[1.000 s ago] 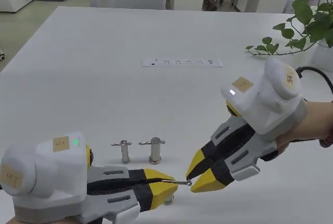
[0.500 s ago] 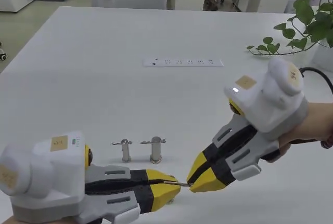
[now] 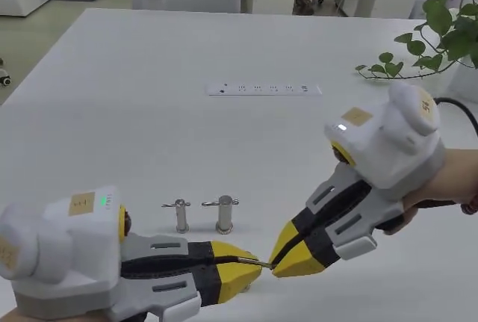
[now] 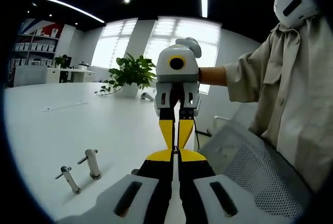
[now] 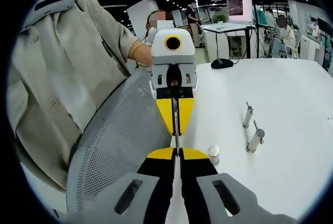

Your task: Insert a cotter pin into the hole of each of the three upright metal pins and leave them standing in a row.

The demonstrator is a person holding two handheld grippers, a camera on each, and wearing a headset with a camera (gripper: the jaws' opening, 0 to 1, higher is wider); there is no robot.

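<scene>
Two upright metal pins [image 3: 181, 216] [image 3: 225, 214] stand side by side on the white table [image 3: 149, 113], each with a cotter pin through its top. A third metal pin [image 5: 213, 154], with nothing through it, stands beside the left gripper's jaws. My left gripper [image 3: 250, 268] lies low at the front, shut on a thin cotter pin [image 3: 258, 263] that sticks out toward the right. My right gripper [image 3: 280, 262] meets it tip to tip, its jaws shut on the pin's free end. In the right gripper view the cotter pin [image 5: 176, 141] runs straight between both sets of jaws.
A white power strip [image 3: 263, 90] lies mid-table. A potted plant [image 3: 441, 31] stands at the far right edge. A grey mesh chair [image 5: 119, 146] sits at the table's near side, and a person in a beige shirt [image 4: 291, 94] holds the grippers.
The right gripper's tips have come in over the free end of the cotter pin. The left gripper has hardly moved, and the two pinned posts stand as before.
</scene>
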